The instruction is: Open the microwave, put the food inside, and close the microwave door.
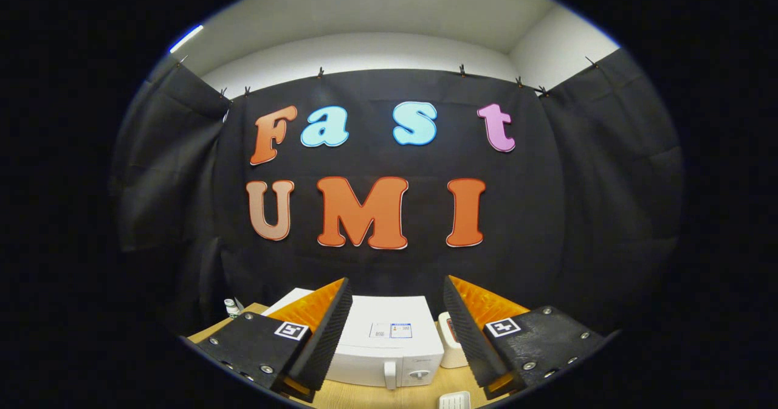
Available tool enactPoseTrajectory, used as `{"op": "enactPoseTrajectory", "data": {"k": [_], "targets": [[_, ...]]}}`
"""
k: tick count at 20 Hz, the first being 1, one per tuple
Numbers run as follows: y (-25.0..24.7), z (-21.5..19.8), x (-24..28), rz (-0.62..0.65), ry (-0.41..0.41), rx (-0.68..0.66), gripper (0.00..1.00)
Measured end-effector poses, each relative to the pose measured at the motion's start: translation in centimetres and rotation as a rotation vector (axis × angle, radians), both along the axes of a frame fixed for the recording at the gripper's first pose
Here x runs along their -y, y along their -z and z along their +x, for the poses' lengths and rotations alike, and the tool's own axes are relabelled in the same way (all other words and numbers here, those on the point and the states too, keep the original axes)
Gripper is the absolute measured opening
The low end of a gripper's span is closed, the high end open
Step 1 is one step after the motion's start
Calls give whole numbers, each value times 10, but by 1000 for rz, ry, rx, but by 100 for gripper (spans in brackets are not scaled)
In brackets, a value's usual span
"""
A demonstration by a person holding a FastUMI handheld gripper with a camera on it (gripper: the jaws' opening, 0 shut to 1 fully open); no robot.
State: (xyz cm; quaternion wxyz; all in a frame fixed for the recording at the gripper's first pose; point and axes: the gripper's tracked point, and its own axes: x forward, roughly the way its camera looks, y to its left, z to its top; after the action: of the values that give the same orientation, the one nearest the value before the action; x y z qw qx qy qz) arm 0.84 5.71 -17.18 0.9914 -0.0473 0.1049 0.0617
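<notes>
White boxy microwave (389,348), door closed, tongs (396,330) apart

Markings: none legible.
Two stickers (391,330) on the top of the white microwave (389,348) are too small to read; a square fiducial marker (291,330) sits on each gripper finger mount.

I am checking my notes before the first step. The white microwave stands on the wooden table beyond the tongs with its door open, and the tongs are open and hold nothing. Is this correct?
One detail is wrong: the microwave has its door shut, as the gripper view shows. The rest is right: it stands on the wooden table beyond the tongs, which are open and hold nothing.
</notes>
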Motion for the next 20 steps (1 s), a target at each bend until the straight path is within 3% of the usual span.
{"op": "enactPoseTrajectory", "data": {"k": [3, 10, 20], "targets": [[-52, 3, 5, -33, -9, 65, 96], [-150, 0, 5, -122, -32, 230, 97], [-200, 1, 0, -70, -61, 294, 98]]}}
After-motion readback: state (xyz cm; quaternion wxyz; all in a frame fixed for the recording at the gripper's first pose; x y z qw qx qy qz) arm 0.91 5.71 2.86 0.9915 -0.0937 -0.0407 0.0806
